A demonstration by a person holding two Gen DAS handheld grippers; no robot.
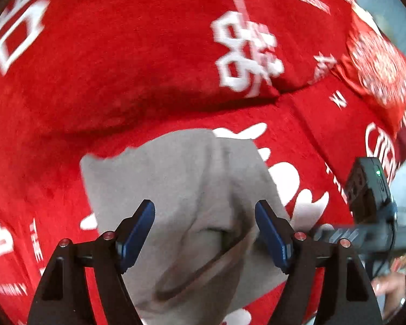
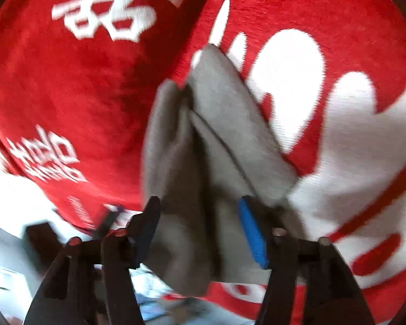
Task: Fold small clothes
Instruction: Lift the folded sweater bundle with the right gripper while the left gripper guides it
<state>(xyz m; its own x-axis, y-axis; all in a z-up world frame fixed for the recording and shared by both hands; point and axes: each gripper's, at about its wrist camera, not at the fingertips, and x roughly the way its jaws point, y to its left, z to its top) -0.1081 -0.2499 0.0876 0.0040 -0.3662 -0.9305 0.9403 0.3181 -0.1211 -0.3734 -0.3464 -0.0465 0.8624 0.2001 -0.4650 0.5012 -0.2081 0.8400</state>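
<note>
Both tongs, left and right, spread, gripping nothing | grey garment lies lengthwise straight ahead between them | left directly above it, nearer

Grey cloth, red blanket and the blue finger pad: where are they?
Grey cloth [image 1: 176,178]: left wrist view, on its flat middle.
Red blanket [image 1: 108,81]: left wrist view, on plain red.
Blue finger pad [image 2: 253,233]: right wrist view, on its face.

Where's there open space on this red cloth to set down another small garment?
The broad red cloth beyond the grey garment, up to the white characters, lies bare. It is crowded at the near edge, where the left gripper and right gripper stand open around the garment.
</note>
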